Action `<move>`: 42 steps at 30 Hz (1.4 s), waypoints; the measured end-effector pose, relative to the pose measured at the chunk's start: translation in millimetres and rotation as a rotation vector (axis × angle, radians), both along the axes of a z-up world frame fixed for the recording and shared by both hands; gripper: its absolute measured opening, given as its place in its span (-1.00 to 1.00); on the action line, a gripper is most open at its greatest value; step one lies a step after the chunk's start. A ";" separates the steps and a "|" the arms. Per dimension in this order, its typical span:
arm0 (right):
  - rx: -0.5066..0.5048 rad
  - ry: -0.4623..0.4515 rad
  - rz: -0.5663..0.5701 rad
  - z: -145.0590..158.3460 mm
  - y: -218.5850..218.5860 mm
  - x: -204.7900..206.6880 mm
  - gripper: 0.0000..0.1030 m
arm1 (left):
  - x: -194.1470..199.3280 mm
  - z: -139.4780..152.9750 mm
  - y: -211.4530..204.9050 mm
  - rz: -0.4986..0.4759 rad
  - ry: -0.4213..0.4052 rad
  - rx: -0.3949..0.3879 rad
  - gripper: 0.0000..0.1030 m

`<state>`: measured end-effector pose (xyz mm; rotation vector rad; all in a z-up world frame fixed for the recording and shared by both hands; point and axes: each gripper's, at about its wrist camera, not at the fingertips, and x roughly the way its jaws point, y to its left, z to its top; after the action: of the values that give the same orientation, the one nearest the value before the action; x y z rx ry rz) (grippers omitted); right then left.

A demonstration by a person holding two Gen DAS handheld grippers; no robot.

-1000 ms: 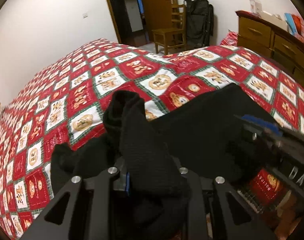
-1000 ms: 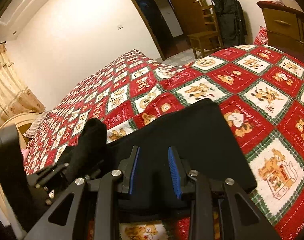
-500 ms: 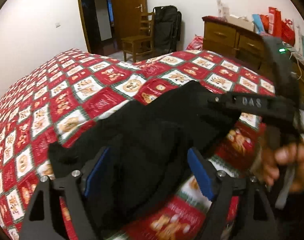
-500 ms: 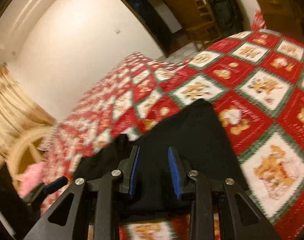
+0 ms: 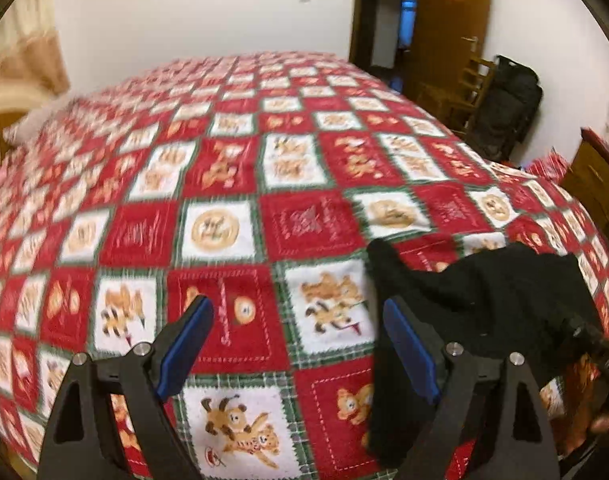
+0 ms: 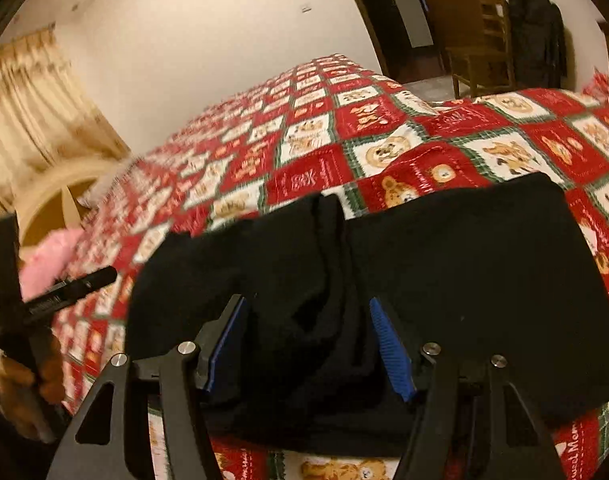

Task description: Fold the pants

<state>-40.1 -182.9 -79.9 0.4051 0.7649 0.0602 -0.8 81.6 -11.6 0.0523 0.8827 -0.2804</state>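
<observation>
The black pants (image 6: 464, 260) lie in a folded heap on the red-and-white bear quilt (image 6: 312, 176). My right gripper (image 6: 307, 302) hangs low over their near edge, its jaws opening; rumpled black cloth sits between the blue pads (image 6: 392, 356), which do not press on it. In the left wrist view the pants (image 5: 484, 300) lie at the right. My left gripper (image 5: 296, 308) is off to their left above bare quilt (image 5: 224, 240), jaws opening wide with nothing between them. Its right finger (image 5: 412, 356) stands beside the pants' left edge.
Beyond the bed's far right corner are a wooden chair (image 6: 480, 40), a black bag (image 6: 540, 36) and an open door (image 5: 444, 20). A wooden dresser (image 5: 596, 184) stands at the right. Curtain (image 6: 36, 112), a headboard (image 6: 60, 192) and something pink (image 6: 48, 260) are at the left.
My left gripper let go of the bunched pants, opened wide and swung left over bare quilt. The right gripper's jaws spread apart above the pants.
</observation>
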 end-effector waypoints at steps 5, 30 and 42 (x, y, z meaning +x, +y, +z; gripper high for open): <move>-0.058 0.030 0.064 -7.9 18.3 0.5 -0.55 | 1.8 -10.3 -1.1 0.013 0.027 0.001 0.73; -0.320 -0.126 -0.009 29.8 -44.0 -67.0 -0.65 | -2.8 8.3 -66.5 -0.096 -0.075 0.076 0.73; -0.147 -0.078 -0.081 5.9 -92.8 -71.6 -0.63 | -7.3 -10.7 -118.0 -0.133 -0.107 0.170 0.73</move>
<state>-111.7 -275.7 -74.0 0.2922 0.6703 -0.0559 -8.1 -36.3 -22.3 0.2820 0.7958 -0.3234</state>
